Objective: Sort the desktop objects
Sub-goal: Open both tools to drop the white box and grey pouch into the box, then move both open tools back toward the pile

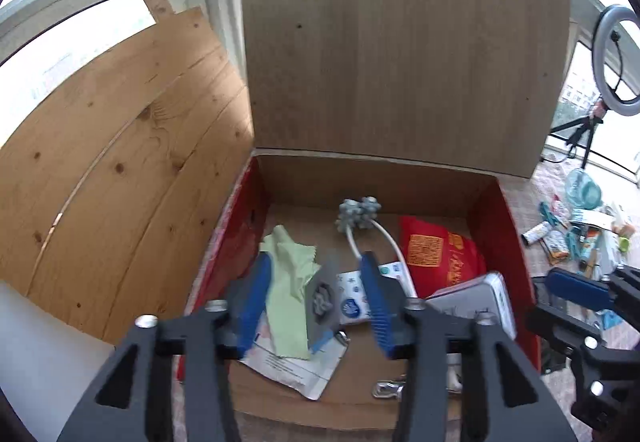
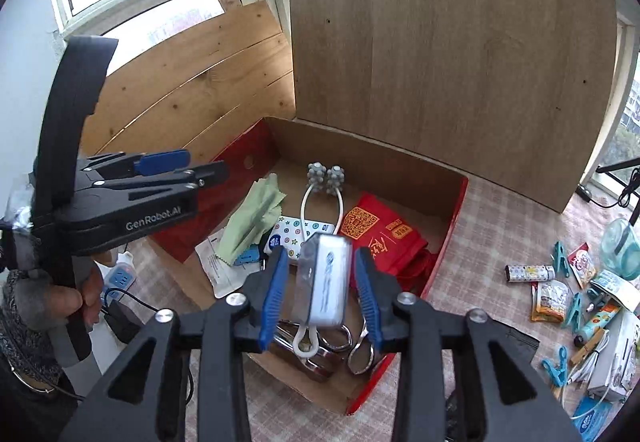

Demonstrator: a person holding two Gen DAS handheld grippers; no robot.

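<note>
A red cardboard box (image 1: 500, 234) with its lid upright holds a green cloth (image 1: 286, 274), a grey knobbed roller (image 1: 358, 213), a red bag (image 1: 436, 254) and a patterned wipes pack (image 2: 298, 232). My left gripper (image 1: 316, 302) is open over the box. A grey flat piece (image 1: 322, 304) with a blue corner shows between its fingers, touching neither. My right gripper (image 2: 322, 286) is open above the box's (image 2: 360, 149) near end. A white case (image 2: 326, 282) with a loop strap lies between its fingers, with a gap on each side. The case (image 1: 476, 302) sits by the right wall.
Scissors (image 2: 360, 346) and a paper packet (image 2: 222, 270) also lie in the box. Several clips, tubes and packets (image 2: 560, 294) are scattered on the checked cloth to the right, by a glass jar (image 2: 620, 248). A wooden board (image 1: 120, 169) leans at the left. A ring light (image 1: 618, 61) stands at the far right.
</note>
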